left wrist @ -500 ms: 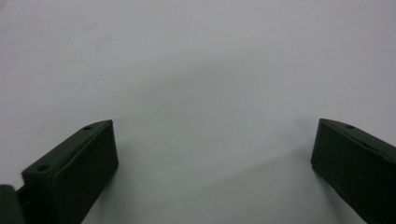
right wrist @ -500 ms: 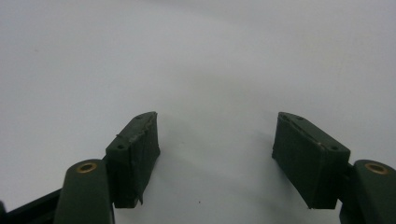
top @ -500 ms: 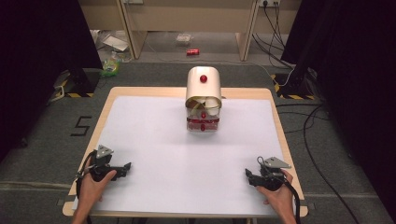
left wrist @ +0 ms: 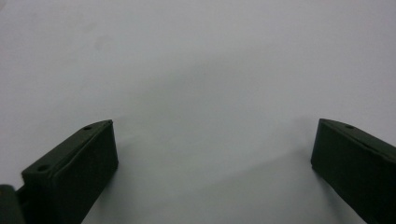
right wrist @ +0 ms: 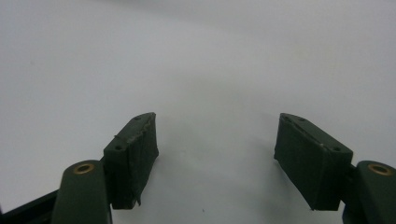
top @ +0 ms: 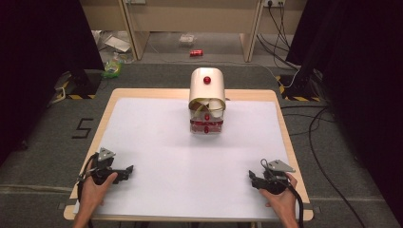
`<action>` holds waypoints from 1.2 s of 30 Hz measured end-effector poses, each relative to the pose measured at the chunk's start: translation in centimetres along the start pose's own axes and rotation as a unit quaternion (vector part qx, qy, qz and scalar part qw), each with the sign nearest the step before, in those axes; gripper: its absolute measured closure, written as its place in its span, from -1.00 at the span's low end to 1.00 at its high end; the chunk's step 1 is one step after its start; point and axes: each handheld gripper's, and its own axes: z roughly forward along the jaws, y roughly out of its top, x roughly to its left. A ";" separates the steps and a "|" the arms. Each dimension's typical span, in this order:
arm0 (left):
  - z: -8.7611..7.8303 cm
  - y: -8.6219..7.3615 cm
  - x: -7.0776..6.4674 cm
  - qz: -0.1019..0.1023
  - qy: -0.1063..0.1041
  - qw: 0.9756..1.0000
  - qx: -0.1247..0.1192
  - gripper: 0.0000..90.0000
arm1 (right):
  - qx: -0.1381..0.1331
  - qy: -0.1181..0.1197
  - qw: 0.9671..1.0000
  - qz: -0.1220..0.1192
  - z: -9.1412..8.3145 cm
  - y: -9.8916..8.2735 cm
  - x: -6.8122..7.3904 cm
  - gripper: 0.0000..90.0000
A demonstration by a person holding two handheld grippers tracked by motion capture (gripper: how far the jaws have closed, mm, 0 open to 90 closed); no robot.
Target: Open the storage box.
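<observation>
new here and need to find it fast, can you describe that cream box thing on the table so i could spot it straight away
Start at the wooden table with its white sheet; on the far side, about midway across, stands a cream box with a rounded top. A red knob sits on that top, and red parts show at its open front. It is the one thing standing on the sheet, far from both grippers.

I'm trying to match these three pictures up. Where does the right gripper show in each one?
High view: the right gripper sits at the bottom right, in the person's hand, near the table's front edge.
Left gripper view: the two black jaws there belong to the left gripper.
Right gripper view: its own two jaws rise from the bottom, standing apart, with nothing between them.
Shared landmark: the white sheet covering the table.
</observation>
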 end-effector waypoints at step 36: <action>0.0 0.0 -0.1 0.001 0.002 1.000 0.000 -1.00 | -0.101 0.001 0.995 -0.018 3.4 4.8 6.4 -0.38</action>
